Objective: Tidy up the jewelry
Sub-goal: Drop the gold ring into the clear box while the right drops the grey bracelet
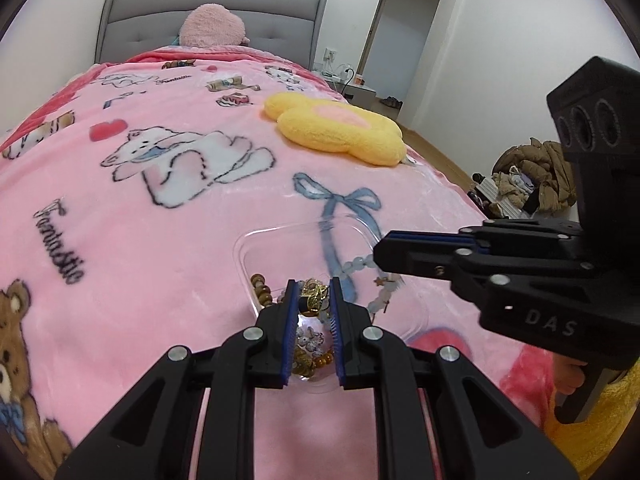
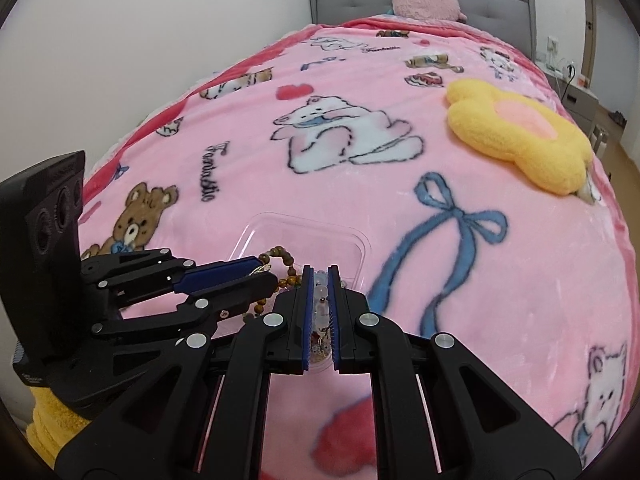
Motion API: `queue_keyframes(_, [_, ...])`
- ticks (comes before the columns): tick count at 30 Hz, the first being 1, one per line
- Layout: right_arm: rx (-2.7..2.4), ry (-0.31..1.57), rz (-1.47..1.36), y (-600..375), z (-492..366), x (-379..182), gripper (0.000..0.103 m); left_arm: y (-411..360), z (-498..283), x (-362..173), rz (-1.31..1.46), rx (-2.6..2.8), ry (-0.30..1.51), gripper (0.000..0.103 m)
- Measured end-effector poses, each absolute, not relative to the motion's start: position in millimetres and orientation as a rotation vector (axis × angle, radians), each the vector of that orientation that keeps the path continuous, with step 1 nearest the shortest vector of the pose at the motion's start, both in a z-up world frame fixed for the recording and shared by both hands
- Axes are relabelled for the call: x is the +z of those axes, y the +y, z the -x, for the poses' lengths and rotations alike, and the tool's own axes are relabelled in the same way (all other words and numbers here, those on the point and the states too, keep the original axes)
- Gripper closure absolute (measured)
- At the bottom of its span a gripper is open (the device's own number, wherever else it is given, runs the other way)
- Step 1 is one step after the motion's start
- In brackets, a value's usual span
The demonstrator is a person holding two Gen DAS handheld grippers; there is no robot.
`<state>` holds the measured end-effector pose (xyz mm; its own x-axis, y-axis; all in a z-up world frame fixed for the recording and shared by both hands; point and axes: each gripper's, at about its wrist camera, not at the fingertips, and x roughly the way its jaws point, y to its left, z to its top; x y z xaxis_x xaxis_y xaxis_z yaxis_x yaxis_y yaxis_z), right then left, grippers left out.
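Observation:
A clear plastic tray [image 1: 256, 246] lies on the pink blanket and holds a tangle of bracelets. My left gripper [image 1: 314, 294] is over the tray, shut on a gold piece of jewelry [image 1: 316, 294]; a brown wooden bead bracelet [image 1: 262, 290] lies beside it. My right gripper [image 1: 376, 258] comes in from the right, shut on a pale blue bead bracelet [image 1: 356, 266] that hangs over the tray. In the right wrist view my right gripper [image 2: 320, 280] pinches pale beads [image 2: 320, 292] above the tray [image 2: 304, 232], my left gripper [image 2: 264, 274] is to its left, and the brown bracelet [image 2: 280, 254] shows there.
A yellow flower cushion [image 1: 340, 126] lies on the bed [image 1: 160, 220] to the far right, also in the right wrist view [image 2: 520, 136]. A pink plush [image 1: 212, 26] rests at the grey headboard [image 1: 276, 20]. A pile of clothes [image 1: 528, 176] sits on the floor beyond the bed's right edge.

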<state>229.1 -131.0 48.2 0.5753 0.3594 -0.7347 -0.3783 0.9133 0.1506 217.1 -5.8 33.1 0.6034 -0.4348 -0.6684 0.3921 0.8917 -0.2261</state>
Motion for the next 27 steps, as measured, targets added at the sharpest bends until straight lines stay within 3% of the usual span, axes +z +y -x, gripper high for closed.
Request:
queue_keyframes(16, [0.45, 0.871, -0.024, -136, -235, 47, 0.094, -15, -211, 30, -0.005, -0.466, 0.796, 0.086])
queue_keyframes(27, [0.482, 0.818, -0.079, -150, -207, 64, 0.092, -12, -197, 35, -0.012, -0.476, 0.773, 0.077])
